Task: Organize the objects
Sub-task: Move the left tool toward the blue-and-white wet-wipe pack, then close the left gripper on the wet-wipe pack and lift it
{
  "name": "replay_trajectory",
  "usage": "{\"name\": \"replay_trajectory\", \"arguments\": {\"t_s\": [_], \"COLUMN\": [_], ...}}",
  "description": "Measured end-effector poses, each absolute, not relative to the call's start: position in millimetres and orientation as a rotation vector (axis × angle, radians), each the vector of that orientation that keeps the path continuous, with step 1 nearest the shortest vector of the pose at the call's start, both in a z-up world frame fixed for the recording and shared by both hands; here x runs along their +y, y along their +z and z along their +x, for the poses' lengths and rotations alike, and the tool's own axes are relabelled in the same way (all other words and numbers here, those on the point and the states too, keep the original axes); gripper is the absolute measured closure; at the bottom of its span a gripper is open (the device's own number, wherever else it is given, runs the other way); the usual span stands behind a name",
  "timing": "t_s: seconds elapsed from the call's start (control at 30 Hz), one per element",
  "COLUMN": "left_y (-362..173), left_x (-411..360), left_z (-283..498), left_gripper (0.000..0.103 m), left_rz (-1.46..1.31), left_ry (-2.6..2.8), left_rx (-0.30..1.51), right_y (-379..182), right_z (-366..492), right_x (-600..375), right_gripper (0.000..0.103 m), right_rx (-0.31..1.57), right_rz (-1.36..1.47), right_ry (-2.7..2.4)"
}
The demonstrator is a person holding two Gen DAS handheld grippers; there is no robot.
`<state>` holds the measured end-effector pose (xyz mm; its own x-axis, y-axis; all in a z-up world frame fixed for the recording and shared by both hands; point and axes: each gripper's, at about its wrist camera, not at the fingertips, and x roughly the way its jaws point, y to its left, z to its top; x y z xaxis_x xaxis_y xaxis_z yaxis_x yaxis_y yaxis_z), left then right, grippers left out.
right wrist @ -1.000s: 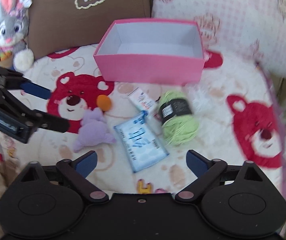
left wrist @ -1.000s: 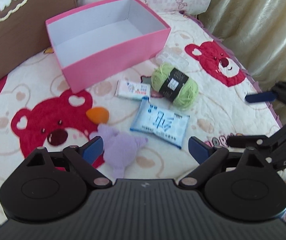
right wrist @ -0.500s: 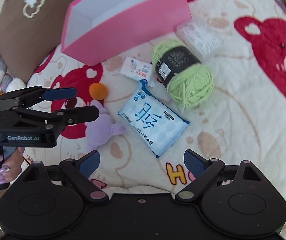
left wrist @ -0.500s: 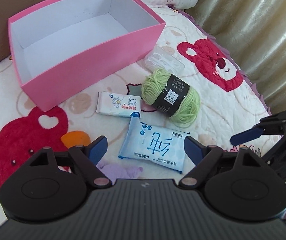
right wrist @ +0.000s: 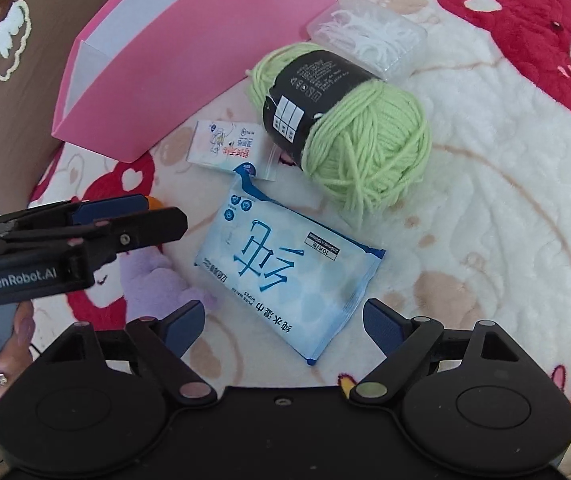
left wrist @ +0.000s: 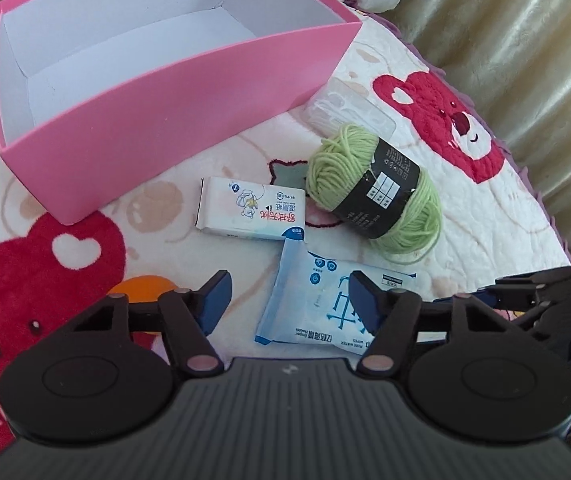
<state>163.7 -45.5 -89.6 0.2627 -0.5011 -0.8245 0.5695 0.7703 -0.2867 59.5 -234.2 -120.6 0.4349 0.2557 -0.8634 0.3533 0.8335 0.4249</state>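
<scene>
The flat blue plastic pack of wet wipes (right wrist: pixel 287 270) is seen lying on the bear-patterned white blanket (right wrist: pixel 485 200), near of the empty pink cardboard box (left wrist: pixel 173 120), its long axis running diagonally between the spread, empty fingers of the right gripper (right wrist: pixel 283 322), which is judged nearer to it than the left gripper (left wrist: pixel 289 296), also released.

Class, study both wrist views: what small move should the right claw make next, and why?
Probably lower the right claw onto the blue wipes pack: its jaws are open, the pack lies just ahead between them, and the pink box holds nothing yet.
</scene>
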Motion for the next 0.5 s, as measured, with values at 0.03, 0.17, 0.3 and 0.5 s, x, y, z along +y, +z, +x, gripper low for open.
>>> {"name": "replay_trajectory", "arguments": {"t_s": [0.03, 0.17, 0.3, 0.5], "left_y": [-92.2, -100.0, -108.1, -126.1], "left_x": [-45.0, -43.4, -54.9, -68.3], "left_z": [164.6, 167.7, 165.2, 169.4], "left_gripper": [0.043, 0.047, 0.053, 0.060], "left_rz": [0.069, 0.014, 0.070, 0.091], "left_ry": [-0.727, -0.754, -0.741, -0.716], "left_rx": [1.086, 1.095, 1.103, 1.122], "right_y": [-121.5, -131.4, -130.5, -136.3], "right_z": [58.7, 53.4, 45.2, 45.1], "right_x": [-229.5, -216.5, -216.5, -220.1], "right_gripper": [0.013, 0.019, 0.033, 0.055], "right_rx": [1.123, 1.098, 1.026, 1.035], "right_rz": [0.586, 0.541, 0.497, 0.531], "right_ry": [-0.083, -0.110, -0.191, -0.213]}}
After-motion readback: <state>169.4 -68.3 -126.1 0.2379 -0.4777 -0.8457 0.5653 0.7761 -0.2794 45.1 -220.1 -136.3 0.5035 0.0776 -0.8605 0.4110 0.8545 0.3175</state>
